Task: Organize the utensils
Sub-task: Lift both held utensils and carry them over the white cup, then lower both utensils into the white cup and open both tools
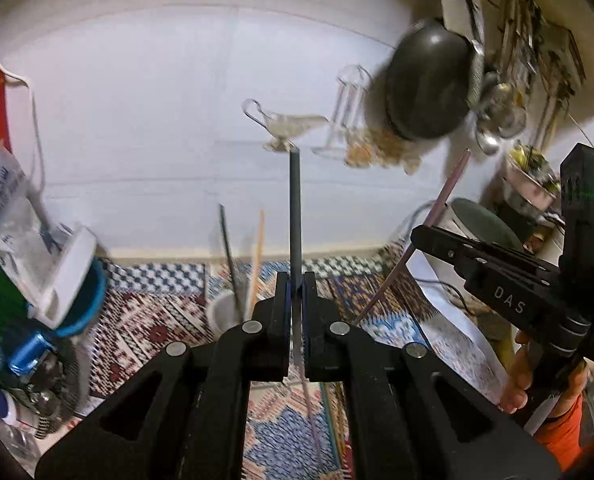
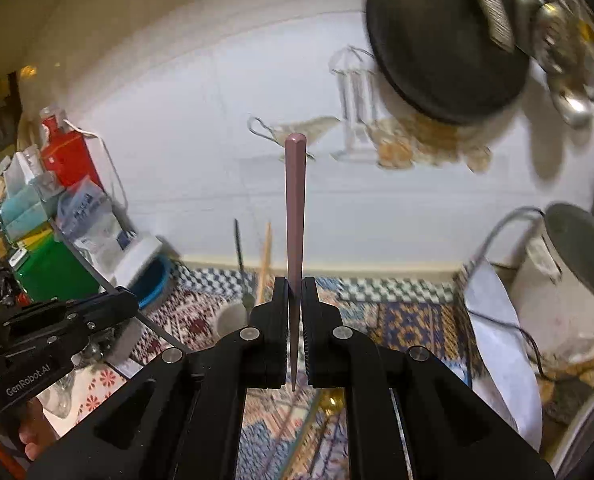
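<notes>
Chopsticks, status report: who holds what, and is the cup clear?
Left gripper shut on grey chopstick. Right gripper shut on pink chopstick. White cup on the patterned mat already holds two sticks; nothing blocks it.

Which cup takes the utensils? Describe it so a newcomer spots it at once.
Start at the white back wall and drop to the patterned mat below it. The white cup stands there, left of the right gripper; it alone already holds two upright sticks, one dark, one pale wood.
</notes>
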